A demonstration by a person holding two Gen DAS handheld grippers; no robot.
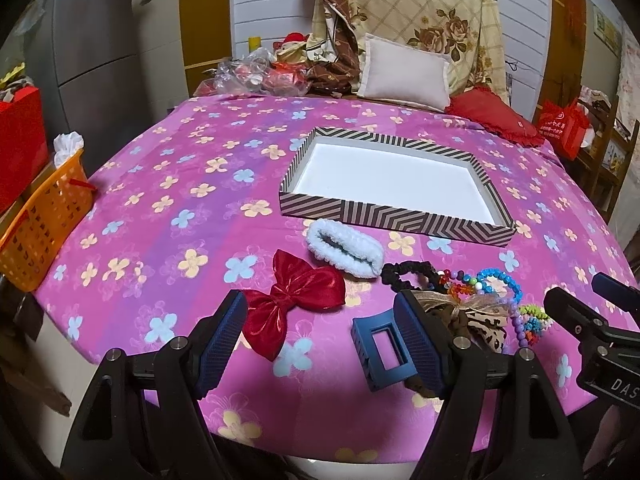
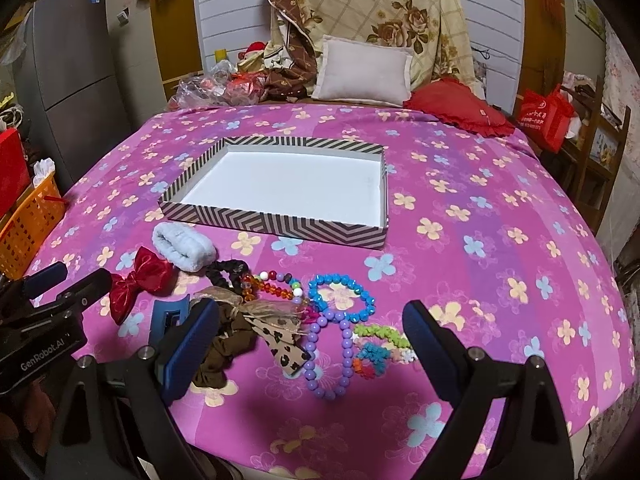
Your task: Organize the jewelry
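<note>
- We are holding the left gripper (image 1: 322, 342) with its jaws spread wide and nothing between the pads; it is hovering over the near edge of the table, with the red bow (image 1: 294, 300) and the blue claw clip (image 1: 380, 354) lying in the gap below it.
- We are holding the right gripper (image 2: 312, 344) likewise released and empty, its fingers straddling the bead pile from above, not touching anything as far as we can tell.
- Just beneath the right jaws we are seeing the purple bead strand (image 2: 332, 356), the turquoise bead bracelet (image 2: 344, 292), a small multicoloured bracelet (image 2: 378, 350) and a leopard-print bow (image 2: 280, 340) on a brown scrunchie (image 2: 218, 356), all tangled or touching.
- A little farther out, the clear amber-and-red bead bracelet (image 2: 272, 286), the black scrunchie (image 2: 226, 272) and the pale blue fluffy band (image 2: 182, 248) are lying on the pink flowered tablecloth (image 2: 480, 260).
- Beyond them the striped box (image 2: 280, 226) is sitting open, its white floor bare.
- We are judging the task as not yet begun: every piece is resting outside the box, none sorted in.
- Left to do, by our reckoning: pick each item singly; the beaded strands are overlapping, so they may drag neighbours along.
</note>
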